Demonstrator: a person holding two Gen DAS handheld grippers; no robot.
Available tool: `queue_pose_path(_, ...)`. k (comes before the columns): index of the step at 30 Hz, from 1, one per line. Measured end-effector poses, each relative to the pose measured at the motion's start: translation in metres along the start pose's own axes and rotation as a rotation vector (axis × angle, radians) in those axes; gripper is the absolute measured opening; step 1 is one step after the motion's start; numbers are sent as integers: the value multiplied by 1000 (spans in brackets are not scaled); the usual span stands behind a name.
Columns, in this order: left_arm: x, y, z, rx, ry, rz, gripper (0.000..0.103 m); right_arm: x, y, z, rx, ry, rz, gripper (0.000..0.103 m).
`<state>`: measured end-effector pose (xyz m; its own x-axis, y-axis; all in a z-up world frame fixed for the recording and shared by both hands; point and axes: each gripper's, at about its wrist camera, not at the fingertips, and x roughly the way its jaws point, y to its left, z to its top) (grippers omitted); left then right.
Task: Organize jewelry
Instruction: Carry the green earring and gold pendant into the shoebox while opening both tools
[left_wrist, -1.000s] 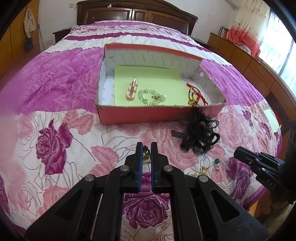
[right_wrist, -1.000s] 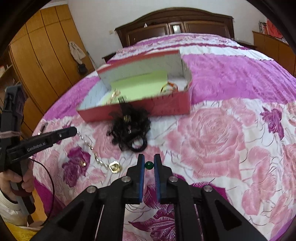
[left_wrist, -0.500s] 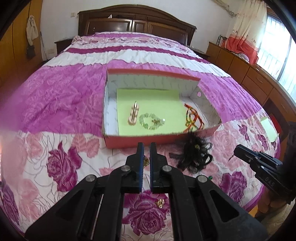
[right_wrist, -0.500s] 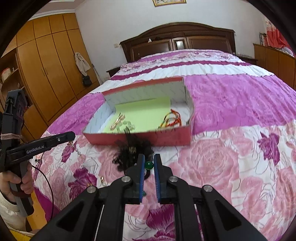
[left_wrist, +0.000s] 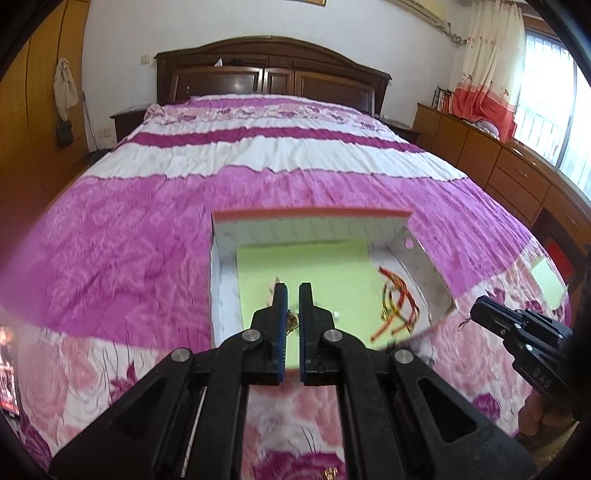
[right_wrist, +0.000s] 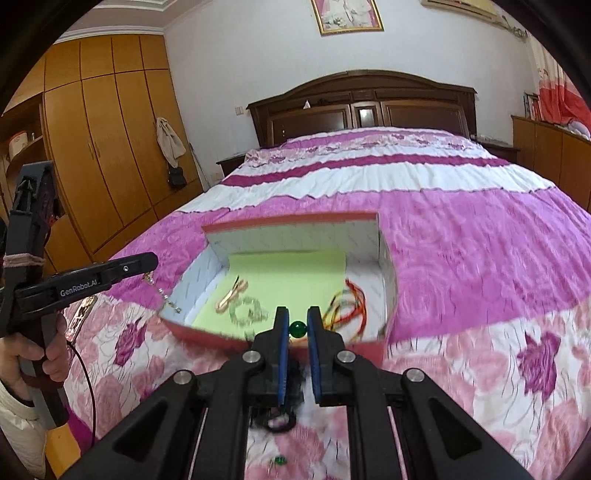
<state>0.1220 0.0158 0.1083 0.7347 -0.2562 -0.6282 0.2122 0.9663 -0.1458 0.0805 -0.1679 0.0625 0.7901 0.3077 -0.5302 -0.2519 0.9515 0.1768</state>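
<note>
A red box (left_wrist: 310, 214) with a green paper lining (left_wrist: 314, 266) lies open on the bed. Inside are a gold clip (right_wrist: 231, 291), a pale bead bracelet (right_wrist: 249, 312) and red-yellow cords (left_wrist: 397, 306). My left gripper (left_wrist: 290, 291) is shut on a gold chain necklace (left_wrist: 291, 320), held above the box's front; the chain hangs from it in the right wrist view (right_wrist: 164, 295). My right gripper (right_wrist: 296, 314) is shut on a green bead (right_wrist: 297, 329), raised over the box's near wall (right_wrist: 207, 334).
A black hair tie (right_wrist: 277, 421) and a small green piece (right_wrist: 280, 460) lie on the flowered bedspread (right_wrist: 461, 369) below my right gripper. A small gold piece (left_wrist: 330, 471) lies near the bed's front. Wardrobes stand at the left, drawers at the right.
Both grippers have risen off the bedspread with their pieces and moved forward toward the box, which now sits just under the fingertips.
</note>
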Motion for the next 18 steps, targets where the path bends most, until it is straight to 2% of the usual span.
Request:
queue_pose_path(8,28,6,13,-13,-23,11,0,22,-1,23,-25,-44,-23,11)
queue_pose_path(18,64,9,10,-35,-6,10,0,66,-16,34,-5,-23,-72,11)
